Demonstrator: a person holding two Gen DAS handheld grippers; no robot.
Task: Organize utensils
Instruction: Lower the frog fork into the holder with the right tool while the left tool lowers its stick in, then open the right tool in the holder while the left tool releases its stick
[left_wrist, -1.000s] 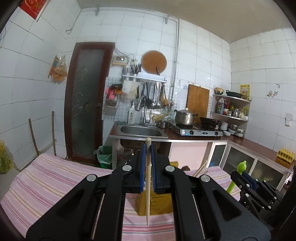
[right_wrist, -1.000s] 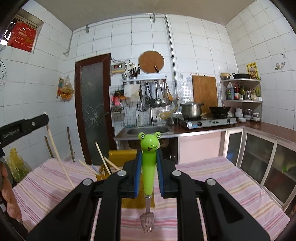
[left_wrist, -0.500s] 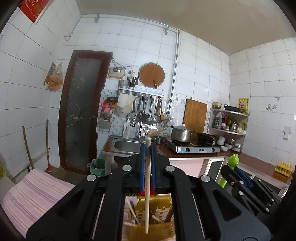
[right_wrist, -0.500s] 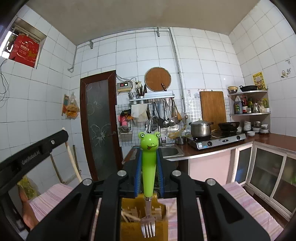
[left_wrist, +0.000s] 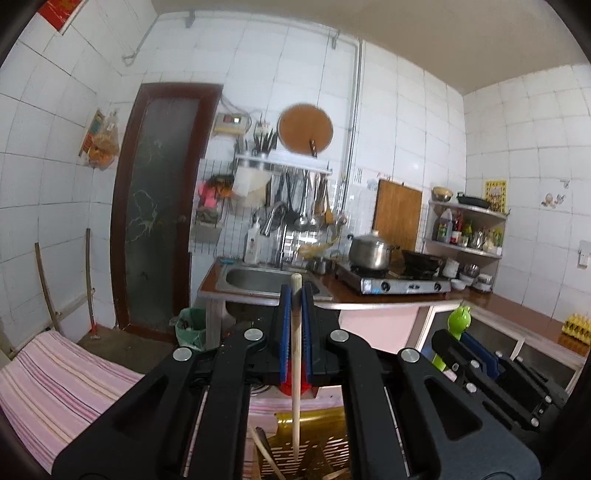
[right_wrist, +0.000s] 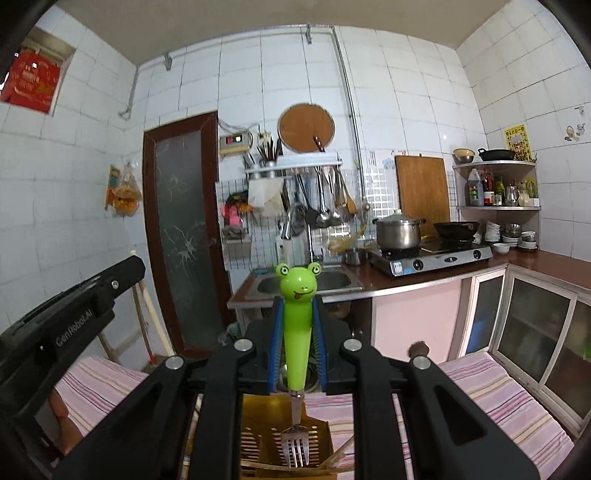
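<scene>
My left gripper (left_wrist: 296, 332) is shut on a pale wooden chopstick (left_wrist: 295, 373) that hangs upright, its lower tip inside the top of the yellow slotted utensil holder (left_wrist: 317, 439). In the right wrist view my right gripper (right_wrist: 297, 343) is shut on a fork with a green frog handle (right_wrist: 296, 332). The fork's tines (right_wrist: 294, 448) point down into the yellow holder (right_wrist: 255, 424), where several chopsticks lie. The right gripper (left_wrist: 476, 354) shows at the right of the left wrist view. The left gripper (right_wrist: 74, 317) shows at the left of the right wrist view.
The holder stands on a pink striped cloth (right_wrist: 491, 391) over a table. Beyond it are a sink counter (right_wrist: 306, 284), a gas stove with a steel pot (right_wrist: 399, 229), glass-door cabinets (right_wrist: 535, 332) at the right and a dark door (right_wrist: 184, 236). A hand (right_wrist: 62, 421) shows at lower left.
Both grippers moved forward over the table with their utensils. The yellow holder, earlier ahead of them, now sits right below the chopstick tip and the fork tines.
</scene>
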